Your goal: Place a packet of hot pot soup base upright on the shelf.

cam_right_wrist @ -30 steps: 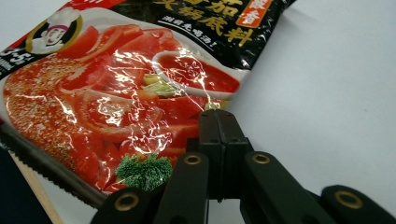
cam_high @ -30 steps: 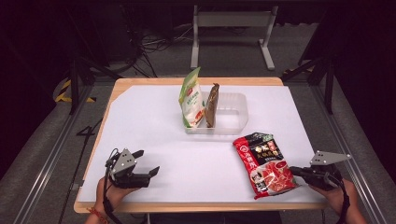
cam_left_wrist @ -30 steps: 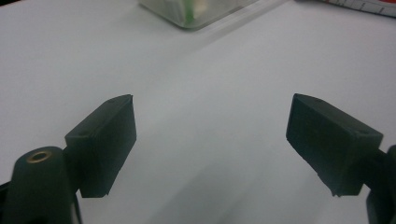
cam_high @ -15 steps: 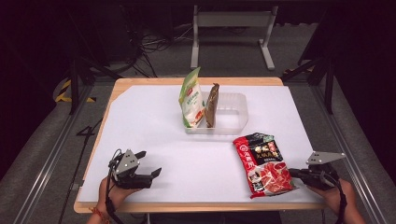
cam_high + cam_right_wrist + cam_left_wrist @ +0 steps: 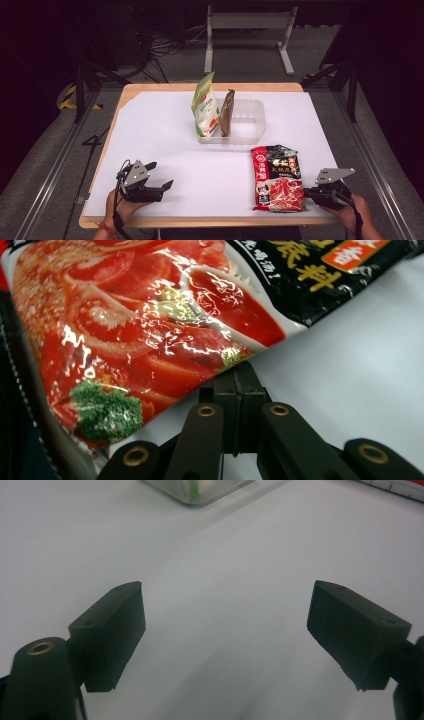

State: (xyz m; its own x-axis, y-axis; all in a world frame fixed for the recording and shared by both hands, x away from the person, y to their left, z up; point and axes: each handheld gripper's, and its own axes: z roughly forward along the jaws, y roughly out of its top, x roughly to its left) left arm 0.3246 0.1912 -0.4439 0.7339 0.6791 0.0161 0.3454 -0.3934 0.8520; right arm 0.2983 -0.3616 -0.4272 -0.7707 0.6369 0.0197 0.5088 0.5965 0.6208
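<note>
Looking down from the high view, I see the red pouch [image 5: 278, 178] flat near the counter's [image 5: 165, 125] front right corner, my right gripper [image 5: 309, 192] at its right edge and my left gripper [image 5: 161, 181] near the front left corner. Along the left gripper view, its jaws stand released over bare white counter. Along the right gripper view, the jaws are clenched together, tips touching the pouch's edge, gripping nothing I can make out.

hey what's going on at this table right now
A person holds a gripper in each hand at a white table. The right gripper has its fingers shut, their tips at the edge of a red soup-base packet lying flat. The left gripper rests open over bare table. A clear tray farther back holds a green packet and a brown packet standing upright.
</note>
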